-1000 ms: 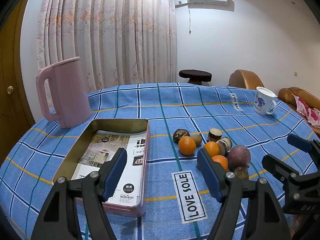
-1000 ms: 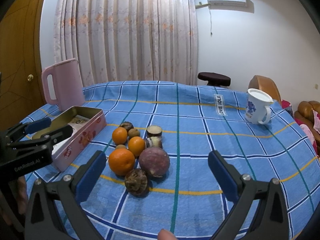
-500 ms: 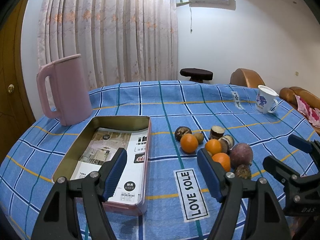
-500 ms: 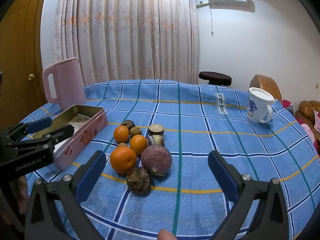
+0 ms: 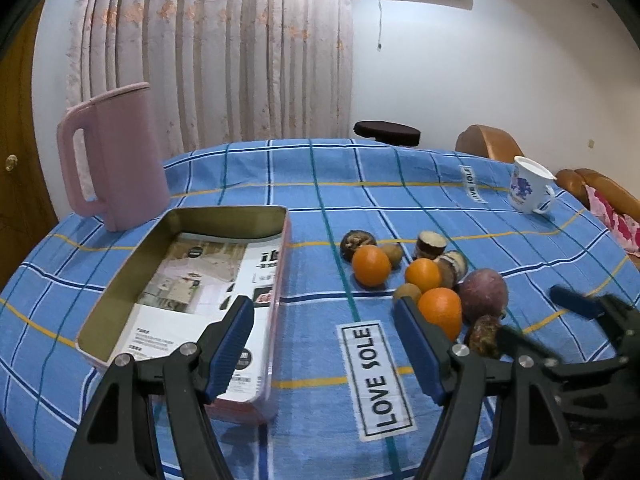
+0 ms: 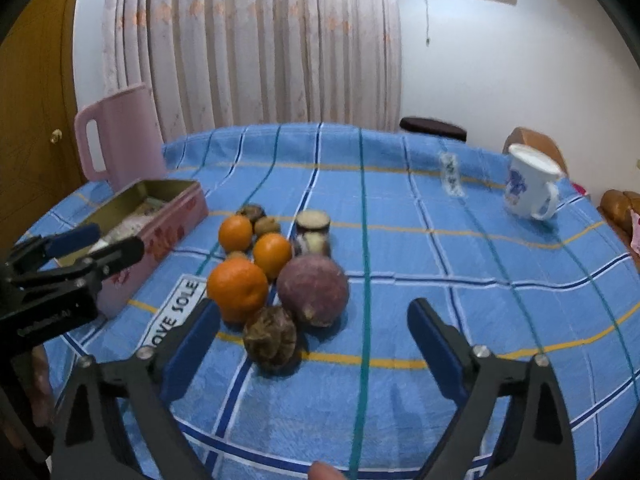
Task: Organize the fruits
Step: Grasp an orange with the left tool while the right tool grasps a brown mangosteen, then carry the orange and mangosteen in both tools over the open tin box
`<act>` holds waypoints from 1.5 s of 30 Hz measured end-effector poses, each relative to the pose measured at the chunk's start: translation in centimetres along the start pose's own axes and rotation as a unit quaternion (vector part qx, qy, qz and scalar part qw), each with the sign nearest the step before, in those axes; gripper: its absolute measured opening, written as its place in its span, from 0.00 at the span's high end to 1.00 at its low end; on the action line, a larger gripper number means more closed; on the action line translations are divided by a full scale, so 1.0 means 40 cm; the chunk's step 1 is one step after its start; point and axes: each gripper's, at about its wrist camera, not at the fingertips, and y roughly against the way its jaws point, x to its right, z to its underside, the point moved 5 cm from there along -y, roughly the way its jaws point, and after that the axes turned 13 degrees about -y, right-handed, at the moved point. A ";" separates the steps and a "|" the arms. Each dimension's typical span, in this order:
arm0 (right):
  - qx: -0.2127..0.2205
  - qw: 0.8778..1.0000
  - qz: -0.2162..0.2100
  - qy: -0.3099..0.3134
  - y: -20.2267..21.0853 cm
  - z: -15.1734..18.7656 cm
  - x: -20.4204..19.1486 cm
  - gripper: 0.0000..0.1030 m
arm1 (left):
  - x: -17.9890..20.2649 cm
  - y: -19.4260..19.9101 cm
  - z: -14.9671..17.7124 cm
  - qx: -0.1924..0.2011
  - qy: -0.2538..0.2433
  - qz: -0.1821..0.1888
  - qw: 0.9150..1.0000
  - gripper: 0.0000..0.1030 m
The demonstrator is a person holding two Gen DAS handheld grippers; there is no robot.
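Left tongs [image 5: 324,344] spread wide, empty, poised above blue plaid cloth on desk [image 5: 312,200], w/ "LOVE SOLE" label [image 5: 376,376] between the pads. Right tongs [image 6: 314,346] also wide, empty, framing the near edge of the fruit cluster [image 6: 276,264] at desk centre. Nearest in right view: wrinkled brown fruit [image 6: 270,338] just beyond the left pad, touching a large orange [image 6: 237,288] and a round purple fruit [image 6: 313,290]. Behind: two more oranges [image 6: 272,254], small brown fruits, two cut dark pieces w/ pale faces [image 6: 313,222]. Open pink tin [image 5: 188,276] left of the cluster, printed leaflet lying inside, no fruit in it. Pink jug [image 5: 114,156] upright behind tin. White mug w/ blue print [image 5: 528,186] far right, well apart.
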 end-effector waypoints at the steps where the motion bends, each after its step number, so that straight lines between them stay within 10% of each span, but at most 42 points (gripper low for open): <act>1: -0.013 1.000 -0.008 -0.003 -0.011 0.005 -0.002 0.15 | 0.003 0.000 -0.001 0.001 -0.002 0.001 1.000 0.28; 6: -0.061 0.997 -0.037 -0.015 -0.061 0.027 -0.013 0.26 | 0.022 -0.009 -0.001 -0.003 -0.002 0.022 1.000 0.28; 10: -0.088 0.995 -0.053 -0.010 -0.082 0.053 -0.022 0.61 | 0.039 -0.022 -0.001 -0.010 -0.001 0.038 0.999 0.28; 25: -0.018 0.999 -0.020 -0.024 0.018 0.024 0.083 0.61 | 0.156 -0.119 -0.013 -0.060 0.001 0.124 0.990 0.30; 30: -0.011 0.999 -0.027 -0.014 0.023 0.024 0.065 0.60 | 0.169 -0.137 -0.011 -0.067 0.008 0.158 0.985 0.62; 45: 0.007 0.999 -0.043 0.024 0.024 -0.011 -0.014 0.60 | 0.075 -0.055 -0.028 -0.014 0.012 0.110 0.994 0.64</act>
